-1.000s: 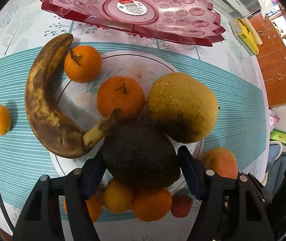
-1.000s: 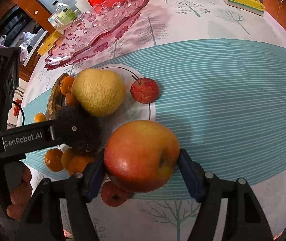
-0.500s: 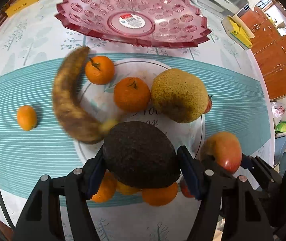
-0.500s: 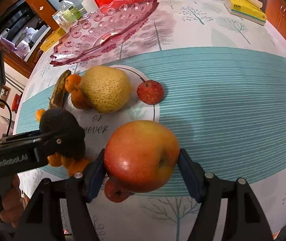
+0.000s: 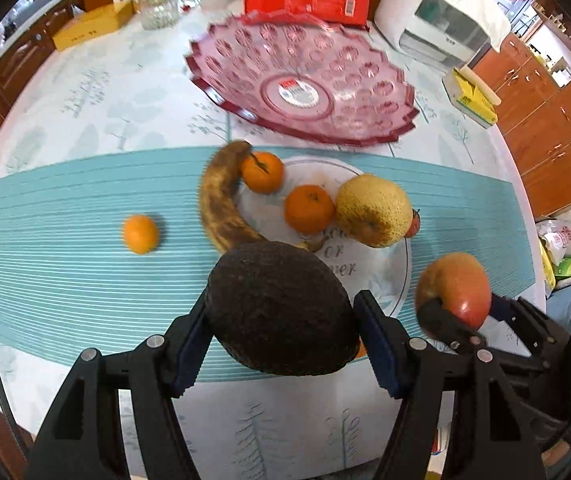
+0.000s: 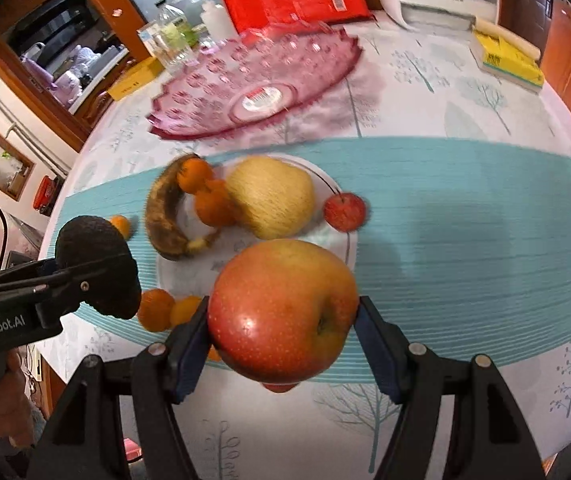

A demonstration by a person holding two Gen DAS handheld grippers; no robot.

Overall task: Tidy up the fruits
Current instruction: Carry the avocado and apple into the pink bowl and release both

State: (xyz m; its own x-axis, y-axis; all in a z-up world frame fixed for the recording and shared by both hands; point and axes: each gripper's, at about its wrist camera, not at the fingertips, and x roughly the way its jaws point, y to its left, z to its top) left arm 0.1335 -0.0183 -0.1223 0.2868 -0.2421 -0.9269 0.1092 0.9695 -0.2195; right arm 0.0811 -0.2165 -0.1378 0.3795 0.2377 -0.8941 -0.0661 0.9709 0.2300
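Left gripper point(image 5: 283, 326) was clamped on a dark, rough-skinned avocado point(image 5: 281, 308), pads w/ both sides, fruit held above the near edge of the teal striped runner point(image 5: 65, 240). Right gripper point(image 6: 283, 318) gripped a big red-yellow apple point(image 6: 283, 310) between its pads, also off the table, to the right of the avocado. Farther off sat the white round plate point(image 5: 389, 276) w/ a browned banana point(image 5: 221, 200), two oranges point(image 5: 309, 208) and a yellow-green pear point(image 5: 373, 210). A lone small orange point(image 5: 140, 234) lay left on the runner. Pink cut-glass dish point(image 5: 305, 84) stood at the far side, apart from both grippers.
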